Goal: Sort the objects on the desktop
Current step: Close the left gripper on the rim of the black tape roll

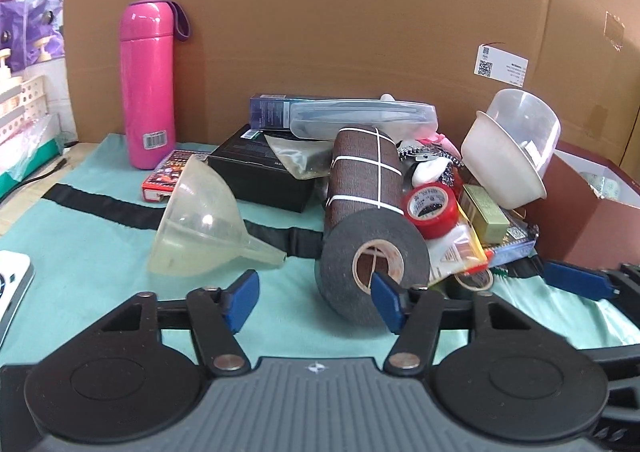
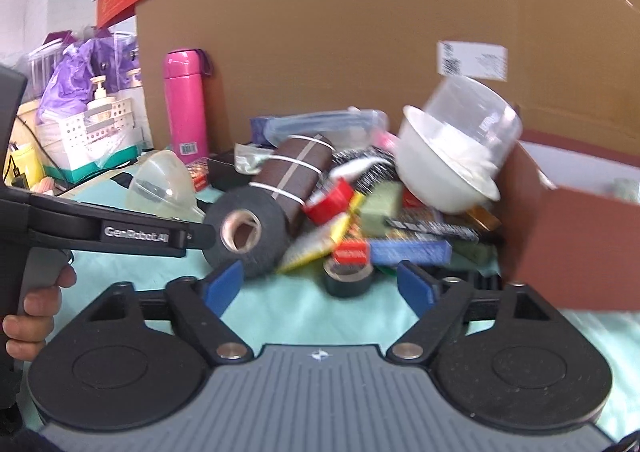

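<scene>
The left gripper (image 1: pixel 316 302) fingers are spread apart with the black tape roll (image 1: pixel 370 262) just ahead, and the right gripper (image 2: pixel 320 286) fingers are spread apart around a small tape ring (image 2: pixel 349 278).

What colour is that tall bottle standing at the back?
Bright pink, with a purple strap; the pink bottle shows best in the left wrist view.

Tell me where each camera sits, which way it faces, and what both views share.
Left wrist: on the left hand-held gripper, open, facing the black tape roll and funnel; the right one's blue finger shows.
Right wrist: on the right hand-held gripper, open, facing the clutter pile; the left gripper's body and person's hand show.
Shared: tape roll, funnel, pink bottle.
</scene>
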A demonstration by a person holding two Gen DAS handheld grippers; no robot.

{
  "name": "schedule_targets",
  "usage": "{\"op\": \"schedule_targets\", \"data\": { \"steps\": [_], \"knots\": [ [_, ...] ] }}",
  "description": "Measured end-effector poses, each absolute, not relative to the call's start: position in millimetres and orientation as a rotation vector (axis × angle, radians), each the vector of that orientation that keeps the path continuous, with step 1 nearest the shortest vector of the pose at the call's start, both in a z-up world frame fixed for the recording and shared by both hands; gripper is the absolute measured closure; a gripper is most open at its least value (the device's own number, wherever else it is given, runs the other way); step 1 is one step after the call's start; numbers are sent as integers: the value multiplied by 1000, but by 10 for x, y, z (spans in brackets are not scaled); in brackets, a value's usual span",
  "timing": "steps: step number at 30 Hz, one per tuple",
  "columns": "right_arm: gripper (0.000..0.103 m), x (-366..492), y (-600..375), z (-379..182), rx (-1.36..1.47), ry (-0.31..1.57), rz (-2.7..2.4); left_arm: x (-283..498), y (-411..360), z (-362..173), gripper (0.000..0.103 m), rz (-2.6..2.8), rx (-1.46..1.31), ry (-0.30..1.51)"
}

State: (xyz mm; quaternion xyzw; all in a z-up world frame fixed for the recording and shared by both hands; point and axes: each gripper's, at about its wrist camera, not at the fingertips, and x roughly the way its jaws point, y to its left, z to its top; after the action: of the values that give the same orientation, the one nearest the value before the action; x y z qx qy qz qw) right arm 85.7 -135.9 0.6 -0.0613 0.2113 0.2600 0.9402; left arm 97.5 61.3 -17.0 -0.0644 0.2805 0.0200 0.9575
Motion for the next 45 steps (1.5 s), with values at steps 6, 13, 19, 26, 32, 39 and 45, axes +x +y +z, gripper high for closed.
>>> {"op": "schedule_targets", "data": {
  "steps": [6, 13, 19, 26, 32, 39, 45],
  "knots": [
    [48, 994, -1027, -35, -241, 411, 581, 1115, 686, -246, 56, -54, -203, 582],
    [69, 1133, -871, -87, -282, 418, 593, 1171, 722, -304, 61, -83, -273, 600],
    [73, 1213, -813, -139, -279, 416, 606, 1252, 726, -330, 60, -85, -314, 606],
    [76, 1207, -815, -155, -263, 413, 616, 1279, 757, -366, 72, -79, -322, 598],
    [94, 1074, -927, -98, -254, 407, 604, 1167, 642, -343, 75, -86, -219, 569],
    [97, 954, -1082, -68, -214, 413, 596, 1073, 581, -366, 74, -126, -197, 565],
    [93, 901, -1064, -83, -219, 385, 600, 1063, 644, -392, 74, -133, -261, 576]
  ]
}}
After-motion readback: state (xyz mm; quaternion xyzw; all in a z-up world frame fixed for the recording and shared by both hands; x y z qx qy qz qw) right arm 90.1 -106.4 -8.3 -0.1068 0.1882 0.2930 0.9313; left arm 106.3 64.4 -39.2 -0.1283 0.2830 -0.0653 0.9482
